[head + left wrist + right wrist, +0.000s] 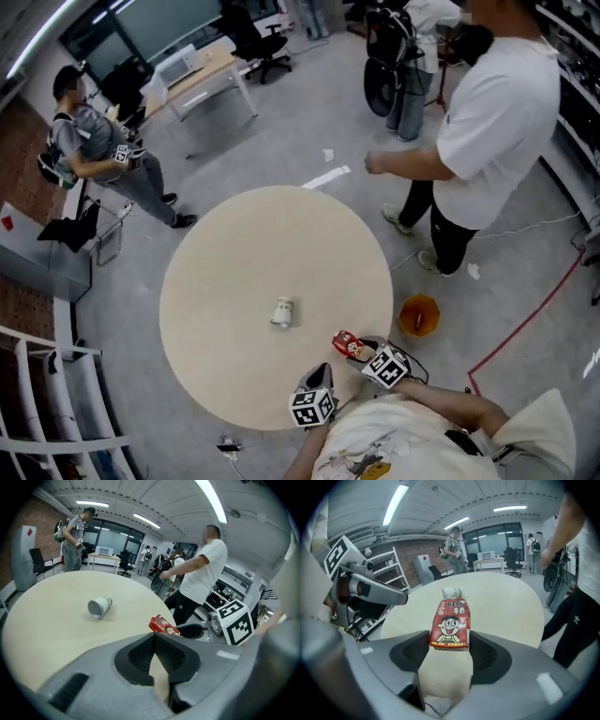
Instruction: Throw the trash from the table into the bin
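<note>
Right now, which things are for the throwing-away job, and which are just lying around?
For the job: red cartoon-face carton held by the right gripper; white paper cup on its side; round orange bin on the grey floor.

Just lying about: white paper scrap on the floor; black office chair.

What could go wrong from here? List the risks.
The right gripper pinches the red carton only at its near end, so it could swing or slip. The orange bin sits low on the floor beside the table; a drop could miss. The paper cup lies on its side and may roll.
</note>
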